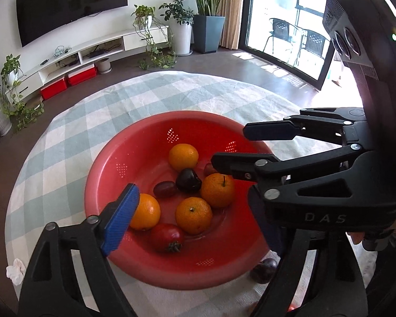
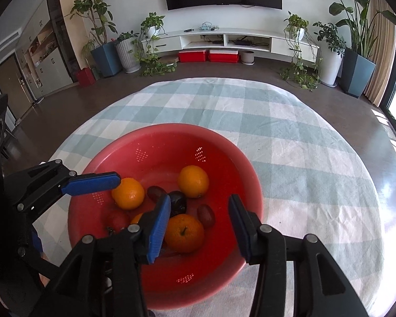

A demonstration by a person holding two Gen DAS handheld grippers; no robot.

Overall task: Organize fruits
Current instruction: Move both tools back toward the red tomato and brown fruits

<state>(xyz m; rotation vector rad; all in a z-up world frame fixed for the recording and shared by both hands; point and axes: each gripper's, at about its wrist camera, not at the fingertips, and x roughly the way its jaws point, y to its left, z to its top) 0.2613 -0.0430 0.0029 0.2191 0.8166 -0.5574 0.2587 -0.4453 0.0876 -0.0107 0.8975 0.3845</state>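
A red perforated bowl sits on the checked tablecloth. It holds several oranges, a dark plum, red grapes and a red tomato. My left gripper hangs open over the bowl's near side; its right finger is hidden behind the right gripper. My right gripper is open above the stemmed orange, empty. It also shows in the left wrist view. A dark plum lies outside the bowl on the cloth.
A crumpled white tissue lies at the cloth's left edge. The checked tablecloth stretches beyond and to the right of the bowl. A TV, plants and a low cabinet stand far behind.
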